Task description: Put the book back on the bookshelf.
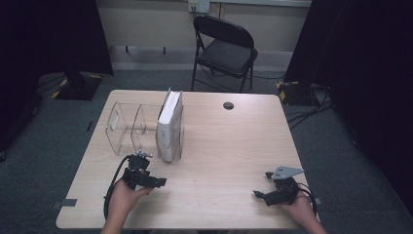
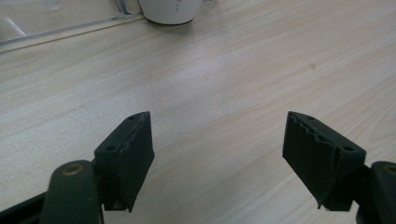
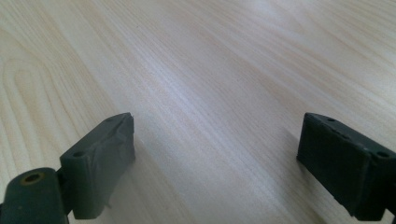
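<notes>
The white book [image 1: 170, 127] is seen upright in the clear rack [image 1: 127, 127], just beyond the empty, open left hand-held gripper [image 1: 146, 181]; the right hand-held gripper [image 1: 263, 187], likewise open, is held well apart.

Wooden table [image 1: 229, 146]: clear rack [image 1: 127, 127], book [image 1: 170, 126]

The high view looks forward and down from above the person's side, taking in the whole bench [image 1: 229, 146], a chair [image 1: 224, 46] beyond it and the floor around. The left gripper view rides low and close over the bench, facing the clear rack [image 2: 60, 28] and white book [image 2: 170, 10], both shared with the high view. The right gripper view, equally close, faces bare benchtop.
</notes>
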`<state>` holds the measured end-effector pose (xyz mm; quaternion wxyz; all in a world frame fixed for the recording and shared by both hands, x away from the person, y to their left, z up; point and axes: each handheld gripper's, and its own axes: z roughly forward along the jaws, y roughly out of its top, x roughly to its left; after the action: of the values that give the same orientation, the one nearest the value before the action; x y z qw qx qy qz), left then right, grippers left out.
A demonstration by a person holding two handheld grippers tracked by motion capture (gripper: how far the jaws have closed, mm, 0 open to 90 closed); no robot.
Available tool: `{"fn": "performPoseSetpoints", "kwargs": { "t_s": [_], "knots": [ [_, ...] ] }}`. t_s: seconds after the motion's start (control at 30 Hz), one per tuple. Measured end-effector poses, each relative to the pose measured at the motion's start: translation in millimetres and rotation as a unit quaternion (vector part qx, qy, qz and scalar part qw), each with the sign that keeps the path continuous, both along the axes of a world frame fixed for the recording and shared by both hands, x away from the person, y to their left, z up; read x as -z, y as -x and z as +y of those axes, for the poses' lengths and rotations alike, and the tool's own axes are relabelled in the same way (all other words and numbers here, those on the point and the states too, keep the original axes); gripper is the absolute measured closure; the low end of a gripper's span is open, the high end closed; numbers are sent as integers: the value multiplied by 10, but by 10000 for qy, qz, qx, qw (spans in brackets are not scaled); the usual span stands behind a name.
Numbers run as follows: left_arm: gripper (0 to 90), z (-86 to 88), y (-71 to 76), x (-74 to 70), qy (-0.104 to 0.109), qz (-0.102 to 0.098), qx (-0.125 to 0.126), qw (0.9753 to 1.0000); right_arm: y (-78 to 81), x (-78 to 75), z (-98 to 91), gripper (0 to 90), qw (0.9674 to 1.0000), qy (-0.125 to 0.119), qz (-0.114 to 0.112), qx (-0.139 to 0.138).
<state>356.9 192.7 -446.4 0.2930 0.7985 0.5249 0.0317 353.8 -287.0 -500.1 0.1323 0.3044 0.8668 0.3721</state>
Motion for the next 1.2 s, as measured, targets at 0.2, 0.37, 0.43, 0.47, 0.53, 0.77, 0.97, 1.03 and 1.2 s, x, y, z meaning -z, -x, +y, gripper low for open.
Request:
{"fn": "performPoseSetpoints", "kwargs": {
  "t_s": [0.2, 0.37, 0.43, 0.47, 0.53, 0.77, 0.97, 1.03, 1.2],
  "knots": [
    [243, 58, 14, -14, -23, -51, -46, 10000, 0, 0, 0, 101, 10000, 0, 0, 0],
    [243, 136, 42, 16, -25, -98, -161, 9998, 0, 0, 0, 101, 10000, 1, -4, -2],
    [243, 167, 50, 48, -21, -81, -156, 9998, 0, 0, 0, 101, 10000, 0, -3, -1],
    [243, 179, 51, 57, -21, -71, -158, 9998, 0, 0, 0, 101, 10000, 1, -3, -1],
    [244, 202, 55, 79, -11, -55, -186, 9998, 0, 0, 0, 101, 10000, 1, -3, 1],
    [244, 255, 73, 151, -73, -67, -226, 9997, 2, 0, 2, 101, 10000, -2, 2, 11],
    [238, 257, 78, 195, -201, -96, -190, 9996, 1, 1, 2, 101, 10000, -9, 1, 5],
    [236, 258, 76, 210, -235, -67, -144, 9996, 1, 1, 2, 101, 10000, -14, 6, 4],
    [220, 273, 90, 231, -254, -162, -119, 9995, 2, 0, 2, 101, 10000, -3, 4, 10]
  ]
}}
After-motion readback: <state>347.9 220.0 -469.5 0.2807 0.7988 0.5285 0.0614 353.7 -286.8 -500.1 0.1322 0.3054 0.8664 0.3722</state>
